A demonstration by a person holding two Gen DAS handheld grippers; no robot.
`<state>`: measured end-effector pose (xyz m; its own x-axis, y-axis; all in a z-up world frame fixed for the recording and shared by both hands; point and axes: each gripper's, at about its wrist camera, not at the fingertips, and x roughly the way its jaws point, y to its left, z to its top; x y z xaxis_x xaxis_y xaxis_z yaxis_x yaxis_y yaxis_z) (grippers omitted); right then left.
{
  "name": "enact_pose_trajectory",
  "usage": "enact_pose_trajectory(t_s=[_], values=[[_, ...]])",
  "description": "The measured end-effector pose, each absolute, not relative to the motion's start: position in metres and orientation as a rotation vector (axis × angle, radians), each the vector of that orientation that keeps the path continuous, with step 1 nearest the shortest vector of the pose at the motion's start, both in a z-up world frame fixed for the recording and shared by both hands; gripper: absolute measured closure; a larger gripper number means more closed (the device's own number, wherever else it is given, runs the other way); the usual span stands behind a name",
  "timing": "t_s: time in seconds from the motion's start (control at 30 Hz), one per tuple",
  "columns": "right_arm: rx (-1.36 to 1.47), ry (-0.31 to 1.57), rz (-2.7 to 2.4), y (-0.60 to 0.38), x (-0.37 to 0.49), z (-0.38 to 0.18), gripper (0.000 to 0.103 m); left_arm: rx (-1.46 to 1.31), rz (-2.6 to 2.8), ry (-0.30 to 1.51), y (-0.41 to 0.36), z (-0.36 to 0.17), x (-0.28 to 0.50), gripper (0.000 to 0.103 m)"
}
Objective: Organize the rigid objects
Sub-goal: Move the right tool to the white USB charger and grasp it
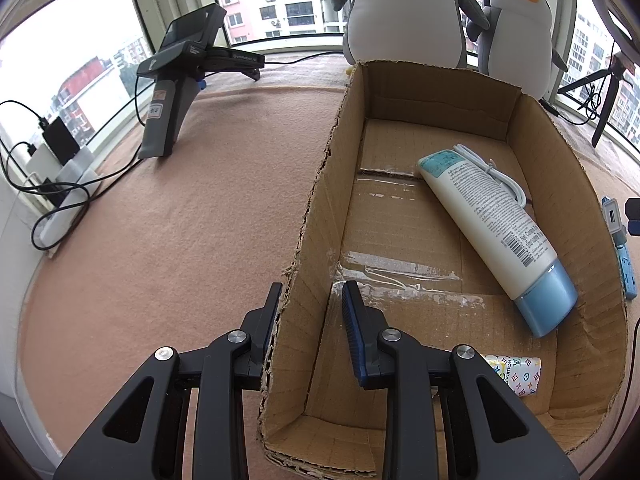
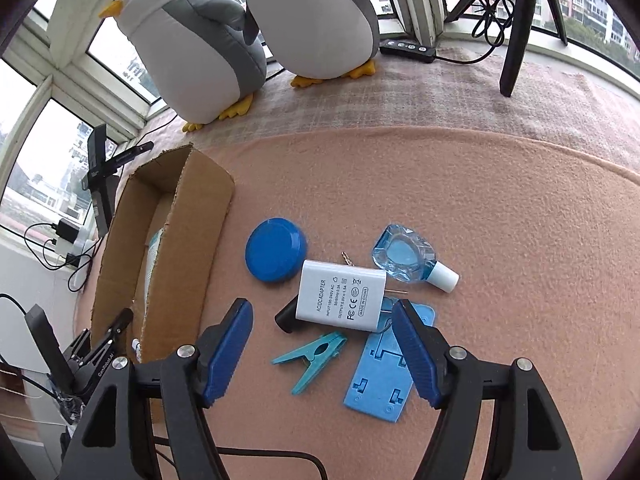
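Observation:
A cardboard box (image 1: 568,184) lies open on the pink cloth; it also shows in the right wrist view (image 2: 188,232). Inside it lie a white tube with a blue cap (image 1: 492,224), a white cable (image 1: 496,172) and a patterned item (image 1: 516,372). My left gripper (image 1: 310,304) straddles the box's left wall, one finger outside, one inside. My right gripper (image 2: 324,344) is open above a white AC adapter (image 2: 340,300), a teal clothespin (image 2: 312,356), a blue plastic stand (image 2: 384,372), a blue lid (image 2: 274,254), a blue glass bottle (image 2: 408,258) and a black piece (image 2: 286,316).
Two plush penguins (image 2: 192,48) stand at the back by the window. A black device on a stand (image 1: 180,68) sits far left. A power strip with chargers (image 1: 60,184) lies at the left edge. Tripod legs (image 2: 516,32) stand at the back right.

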<state>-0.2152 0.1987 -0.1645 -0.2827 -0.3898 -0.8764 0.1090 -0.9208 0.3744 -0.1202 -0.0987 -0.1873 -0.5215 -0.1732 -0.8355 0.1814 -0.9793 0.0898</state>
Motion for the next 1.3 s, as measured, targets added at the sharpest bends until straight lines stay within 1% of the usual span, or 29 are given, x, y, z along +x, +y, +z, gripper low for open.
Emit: enact_pose_trajectory(t_s=[0.3, 0.63, 0.67, 0.73, 0.77, 0.8, 0.87, 1.07, 1.23, 1.27, 1.3], values=[[1.691, -0.357, -2.252, 0.200, -0.227, -0.173, 0.035, 1.412, -2.576, 0.010, -0.098, -0.187, -0.120, 0.076], [1.706, -0.278, -2.255, 0.187, -0.228, -0.175, 0.035, 1.411, -2.576, 0.009, -0.098, -0.187, -0.120, 0.076], [1.706, -0.276, -2.256, 0.187, -0.229, -0.175, 0.036, 1.411, -2.576, 0.009, -0.098, -0.187, -0.120, 0.076], [1.709, -0.266, -2.259, 0.186, -0.229, -0.175, 0.045, 1.411, -2.577, 0.007, -0.098, -0.187, -0.120, 0.076], [1.711, -0.266, -2.254, 0.185, -0.229, -0.175, 0.054, 1.411, -2.577, 0.007, -0.098, -0.187, -0.121, 0.076], [1.712, -0.276, -2.246, 0.186, -0.230, -0.175, 0.060, 1.411, -2.577, 0.007, -0.098, -0.187, -0.120, 0.076], [1.709, -0.302, -2.232, 0.185, -0.230, -0.176, 0.060, 1.410, -2.577, 0.005, -0.098, -0.187, -0.121, 0.076], [1.714, -0.258, -2.231, 0.177, -0.230, -0.178, 0.060, 1.409, -2.578, 0.003, -0.097, -0.187, -0.121, 0.076], [1.720, -0.288, -2.202, 0.174, -0.234, -0.178, 0.060, 1.409, -2.578, 0.005, -0.097, -0.187, -0.121, 0.076], [1.723, -0.272, -2.204, 0.171, -0.234, -0.177, 0.060, 1.409, -2.578, 0.006, -0.097, -0.187, -0.121, 0.076], [1.724, -0.249, -2.211, 0.168, -0.234, -0.176, 0.058, 1.409, -2.577, 0.007, -0.096, -0.187, -0.121, 0.076]])
